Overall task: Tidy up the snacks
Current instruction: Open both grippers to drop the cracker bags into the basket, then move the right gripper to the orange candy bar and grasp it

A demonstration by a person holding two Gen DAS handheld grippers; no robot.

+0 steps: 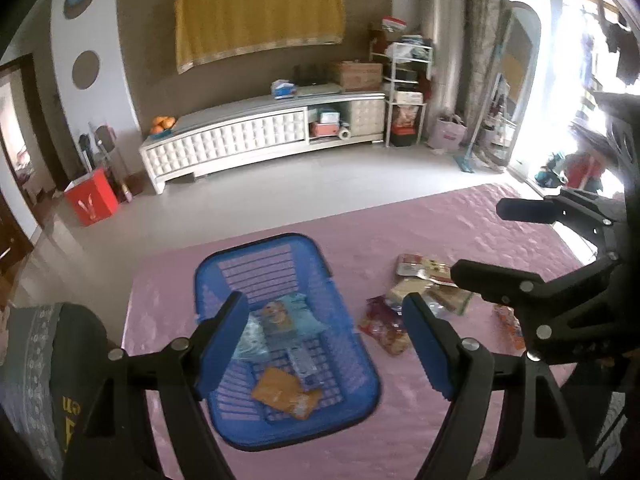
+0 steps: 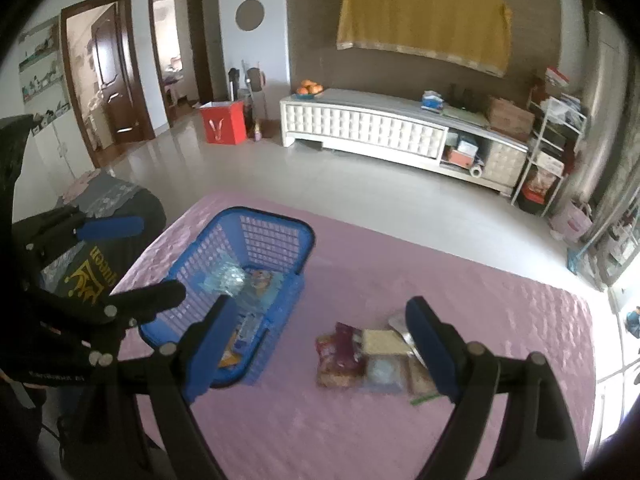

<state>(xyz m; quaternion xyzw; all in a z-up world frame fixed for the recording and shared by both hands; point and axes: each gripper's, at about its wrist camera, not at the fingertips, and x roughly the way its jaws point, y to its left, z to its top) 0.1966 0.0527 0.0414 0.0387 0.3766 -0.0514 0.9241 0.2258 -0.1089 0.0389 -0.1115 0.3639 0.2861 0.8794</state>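
One basket, lengthwise perhaps away.

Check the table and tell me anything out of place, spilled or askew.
Nothing is spilled or damaged. The only loose ends: a cluster of snack packets lies in an overlapping heap on the pink tablecloth, outside the blue basket, which already holds a few packets.

- basket: bright blue, slotted lattice walls
- table cover: pale pink, quilted texture
- cloth on wall: mustard yellow, lighter border
- box on floor: red, white mark
- cabinet: white, tufted squares
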